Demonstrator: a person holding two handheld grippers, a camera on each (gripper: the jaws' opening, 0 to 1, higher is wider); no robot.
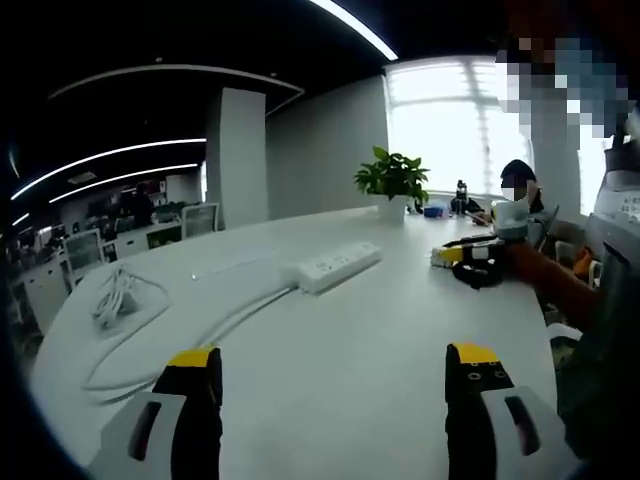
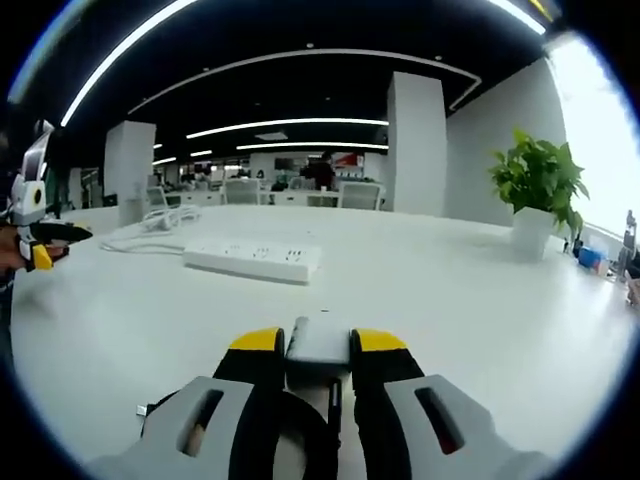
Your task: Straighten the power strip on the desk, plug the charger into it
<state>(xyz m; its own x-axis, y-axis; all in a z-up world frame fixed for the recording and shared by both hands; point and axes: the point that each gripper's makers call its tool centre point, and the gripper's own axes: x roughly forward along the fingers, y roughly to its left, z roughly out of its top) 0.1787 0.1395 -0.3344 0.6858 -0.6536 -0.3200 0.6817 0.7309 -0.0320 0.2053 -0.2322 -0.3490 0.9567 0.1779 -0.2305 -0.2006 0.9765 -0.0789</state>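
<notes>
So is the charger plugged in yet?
No. The charger sits clamped between the right gripper's jaws, apart from the power strip, which lies on the desk.

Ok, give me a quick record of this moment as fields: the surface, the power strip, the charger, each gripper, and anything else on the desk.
surface: white desk
power strip: white power strip lying flat, cable trailing off
charger: white charger clamped in the right gripper, not yet plugged in
left gripper: left gripper jaws wide apart, holding nothing
other: potted plant; coiled white cable
</notes>
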